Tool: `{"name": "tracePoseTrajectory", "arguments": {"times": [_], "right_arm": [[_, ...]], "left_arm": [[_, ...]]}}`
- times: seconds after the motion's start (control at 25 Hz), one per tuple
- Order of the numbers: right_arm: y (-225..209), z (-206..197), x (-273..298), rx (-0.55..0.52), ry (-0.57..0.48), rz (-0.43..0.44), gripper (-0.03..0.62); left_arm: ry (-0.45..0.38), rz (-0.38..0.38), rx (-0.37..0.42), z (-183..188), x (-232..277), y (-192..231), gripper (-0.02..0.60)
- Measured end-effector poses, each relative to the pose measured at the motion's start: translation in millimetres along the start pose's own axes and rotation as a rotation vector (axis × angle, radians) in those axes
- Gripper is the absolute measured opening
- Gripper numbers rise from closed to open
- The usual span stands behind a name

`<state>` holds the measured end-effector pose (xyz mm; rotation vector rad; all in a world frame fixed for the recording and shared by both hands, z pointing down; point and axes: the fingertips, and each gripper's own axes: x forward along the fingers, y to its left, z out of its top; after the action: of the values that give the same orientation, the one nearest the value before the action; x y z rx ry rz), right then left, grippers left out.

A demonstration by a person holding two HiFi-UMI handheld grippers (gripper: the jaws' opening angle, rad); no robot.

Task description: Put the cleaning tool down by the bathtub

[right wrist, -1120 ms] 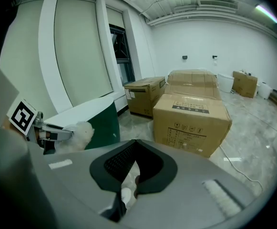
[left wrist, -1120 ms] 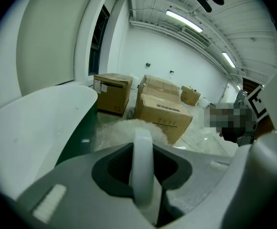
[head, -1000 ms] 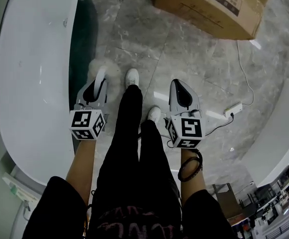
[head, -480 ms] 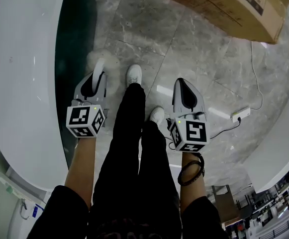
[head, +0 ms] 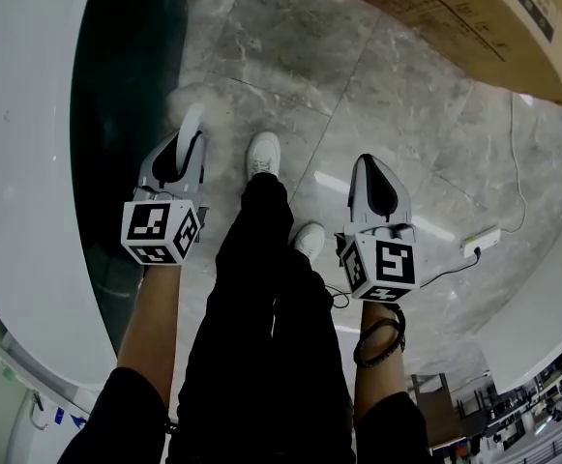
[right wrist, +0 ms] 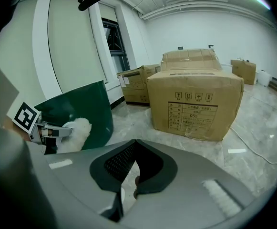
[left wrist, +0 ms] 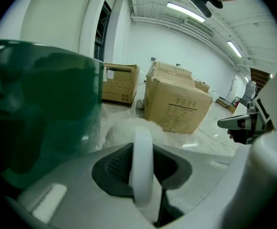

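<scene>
Now | left gripper [head: 186, 148] fingers clamped on handle of fluffy white cleaning tool [head: 192, 116], 11 o'clock, beside green-sided white bathtub [head: 29, 162] | right gripper [head: 371, 167] fingers together, empty | lower to grey marble floor [head: 377, 85], then release.

Left tool [head: 188, 135] clamps a white handle [left wrist: 142, 161] — right tool [head: 370, 162] shut (both pointing forward).

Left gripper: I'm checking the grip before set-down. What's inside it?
The left gripper is shut on the cleaning tool's white handle; its fluffy head shows beyond. The handle's rear end is covered by the gripper body.
</scene>
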<state>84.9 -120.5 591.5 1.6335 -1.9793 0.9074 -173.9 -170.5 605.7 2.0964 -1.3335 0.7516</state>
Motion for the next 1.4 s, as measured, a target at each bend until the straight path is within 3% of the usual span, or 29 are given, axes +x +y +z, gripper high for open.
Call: {"name": "tracePoseTrajectory", "arguments": {"times": [1.4], "right_arm": [[-58,-165,199,-0.041,0.018,0.06,0.023]], "left_arm": [[-0.04,0.044,0.06,-152,182,68,0.092]]}}
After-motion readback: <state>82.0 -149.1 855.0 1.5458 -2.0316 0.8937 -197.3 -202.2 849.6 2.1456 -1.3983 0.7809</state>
